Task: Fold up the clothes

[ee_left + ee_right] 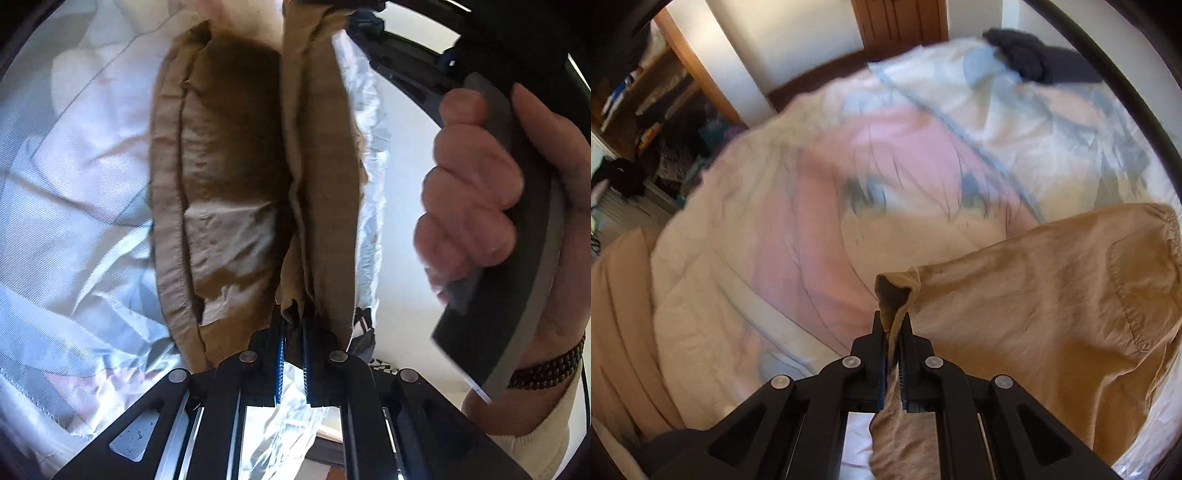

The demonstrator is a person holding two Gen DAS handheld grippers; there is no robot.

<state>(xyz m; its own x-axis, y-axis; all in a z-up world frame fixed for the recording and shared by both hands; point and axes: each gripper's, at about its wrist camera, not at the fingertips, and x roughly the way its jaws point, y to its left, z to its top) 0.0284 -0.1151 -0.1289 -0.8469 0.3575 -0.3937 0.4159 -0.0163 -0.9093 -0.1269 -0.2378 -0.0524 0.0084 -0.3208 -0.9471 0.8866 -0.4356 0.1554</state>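
Note:
A tan garment (236, 155) hangs stretched ahead of my left gripper (294, 321), which is shut on a bunched edge of it. In the right wrist view the same tan garment (1052, 295) spreads to the right over the bed, and my right gripper (894, 325) is shut on a folded corner of it, with cloth trailing down between the fingers. The right gripper's grey handle (517, 229), held in a hand, shows at the right of the left wrist view.
A white and pink printed duvet (820, 221) covers the bed. A dark garment (1034, 55) lies at the bed's far right. A tan folded cloth (617, 314) lies at the left edge. Open wooden shelves (657, 103) with clutter stand far left.

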